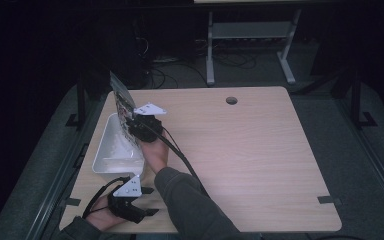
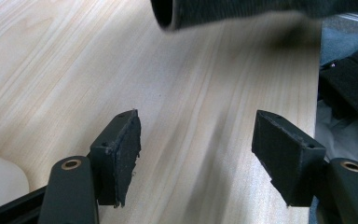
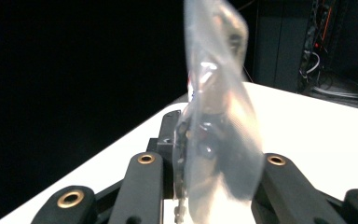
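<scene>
Currently right gripper point(image 1: 132, 117) pinches a clear bag point(image 1: 121, 95) upright over the white bin point(image 1: 111, 150) (contents blurred). Left gripper point(image 2: 196, 154) jaws spread over bare wood table point(image 1: 260, 150), nothing between. Room dark, cables behind.
</scene>
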### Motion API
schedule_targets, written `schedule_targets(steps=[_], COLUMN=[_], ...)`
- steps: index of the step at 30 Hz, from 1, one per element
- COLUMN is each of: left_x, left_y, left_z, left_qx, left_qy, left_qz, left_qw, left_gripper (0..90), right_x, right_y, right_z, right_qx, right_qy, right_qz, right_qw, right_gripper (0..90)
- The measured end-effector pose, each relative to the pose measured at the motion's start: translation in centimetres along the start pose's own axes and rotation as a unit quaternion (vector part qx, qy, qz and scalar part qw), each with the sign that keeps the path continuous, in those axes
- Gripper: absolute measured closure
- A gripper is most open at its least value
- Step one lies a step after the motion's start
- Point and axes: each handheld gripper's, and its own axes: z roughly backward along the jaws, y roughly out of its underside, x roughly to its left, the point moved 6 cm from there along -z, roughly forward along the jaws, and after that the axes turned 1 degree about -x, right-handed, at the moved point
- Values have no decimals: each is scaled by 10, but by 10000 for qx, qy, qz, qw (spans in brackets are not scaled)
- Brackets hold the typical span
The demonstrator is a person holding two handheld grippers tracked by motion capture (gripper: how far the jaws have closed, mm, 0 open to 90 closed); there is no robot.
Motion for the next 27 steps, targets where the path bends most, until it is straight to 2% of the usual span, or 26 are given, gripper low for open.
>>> schedule_targets(steps=[5, 11, 16, 21, 24, 27], left_x=[0, 0, 0, 0, 1, 1], left_y=[0, 1, 1, 0, 1, 1], left_z=[-1, -1, -1, -1, -1, -1], left_qx=[15, 41, 33, 30, 26, 30], left_qy=[-11, -22, -25, -20, -16, -15], left_qz=[1, -16, -16, -12, -6, -9], left_qw=[10000, 10000, 10000, 10000, 10000, 10000], left_gripper=[321, 321, 321, 321, 321, 321], right_x=[-3, -1, 0, -3, -4, -6], right_y=[5, 8, 10, 9, 7, 6], right_z=[2, 5, 5, 5, 5, 6], right_qx=[254, 327, 322, 326, 325, 364], right_qy=[60, 174, 249, 186, 105, 34], right_qz=[226, 490, 512, 365, 311, 260], right_qw=[9994, 9981, 9979, 9986, 9989, 9990], right_gripper=[732, 734, 733, 719, 624, 575])
